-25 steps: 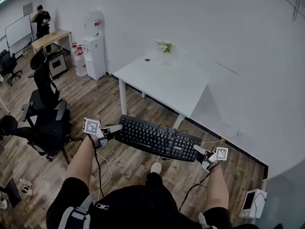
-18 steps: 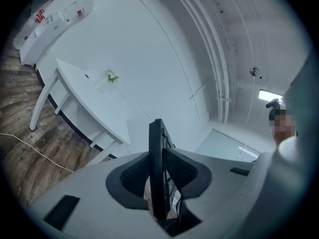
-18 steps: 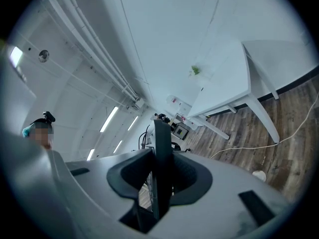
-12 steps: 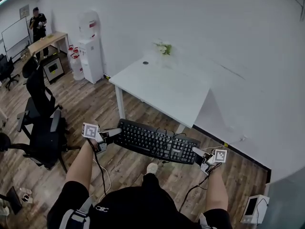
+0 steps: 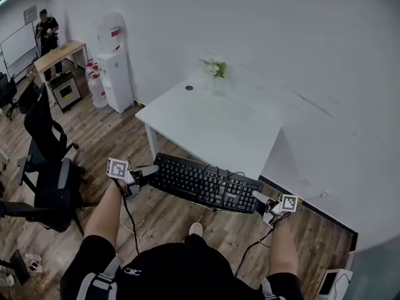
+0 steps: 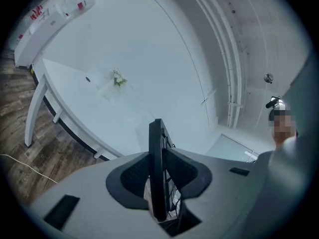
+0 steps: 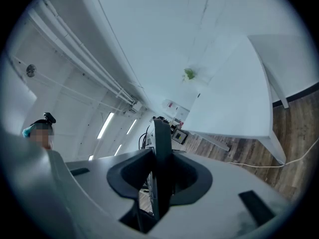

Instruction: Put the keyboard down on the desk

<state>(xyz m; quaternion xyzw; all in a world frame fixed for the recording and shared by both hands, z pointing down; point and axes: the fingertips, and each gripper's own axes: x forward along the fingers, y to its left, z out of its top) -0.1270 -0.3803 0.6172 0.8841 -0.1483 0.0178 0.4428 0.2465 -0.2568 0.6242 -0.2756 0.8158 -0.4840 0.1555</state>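
A black keyboard (image 5: 203, 184) hangs level in the air above the wooden floor, just short of the near edge of a white desk (image 5: 212, 120). My left gripper (image 5: 150, 170) is shut on its left end and my right gripper (image 5: 259, 200) is shut on its right end. In the left gripper view the keyboard (image 6: 158, 168) shows edge-on between the dark pads, with the desk (image 6: 89, 103) ahead. The right gripper view shows the same edge-on keyboard (image 7: 161, 168) pinched between the pads and the desk (image 7: 234, 103) beyond.
A small vase of flowers (image 5: 215, 66) and a dark round spot (image 5: 189, 88) sit at the desk's far side by the wall. Black office chairs (image 5: 47, 161) stand to the left, a water dispenser (image 5: 115, 74) behind. A person (image 5: 45, 27) stands far left.
I have stepped toward the desk: it has grown larger and come closer under the keyboard. Both grippers keep their hold on the keyboard's ends.
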